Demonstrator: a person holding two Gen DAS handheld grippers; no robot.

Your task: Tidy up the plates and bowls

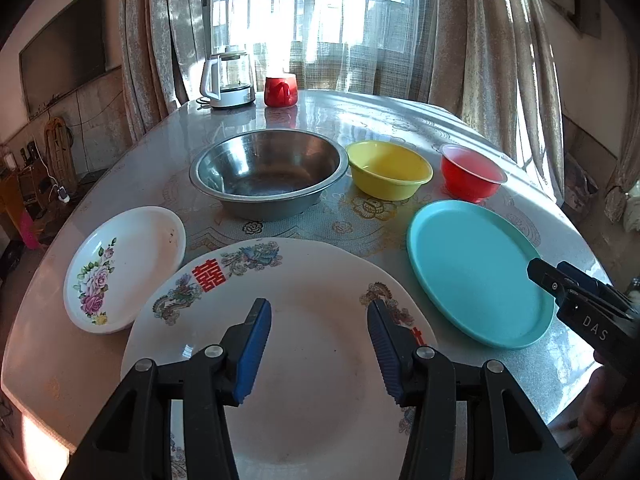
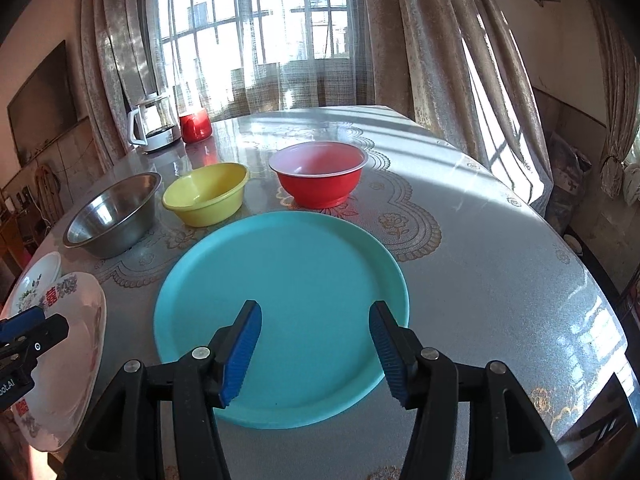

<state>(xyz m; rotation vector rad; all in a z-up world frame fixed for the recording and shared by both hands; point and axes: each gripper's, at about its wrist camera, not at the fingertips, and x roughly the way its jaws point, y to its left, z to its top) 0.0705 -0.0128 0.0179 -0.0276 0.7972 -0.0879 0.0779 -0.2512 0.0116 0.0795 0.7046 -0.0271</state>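
left wrist view: left tool [image 1: 319,350] hangs over the big dragon-print plate [image 1: 312,360], jaws apart, nothing between them. small floral plate [image 1: 124,268] sits just left of it; steel bowl [image 1: 268,172], yellow bowl [image 1: 388,170] and red bowl [image 1: 472,172] in a row behind. right tool [image 2: 316,354] over the teal plate [image 2: 288,300], jaws apart, empty. all pieces separate on the desk [image 2: 500,260]; no stacking begun. next move likely calls for a rim grip on one plate.

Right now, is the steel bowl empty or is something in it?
Empty. The steel bowl stands upright on the table, and its bare shiny bottom shows in the left wrist view, with nothing inside.
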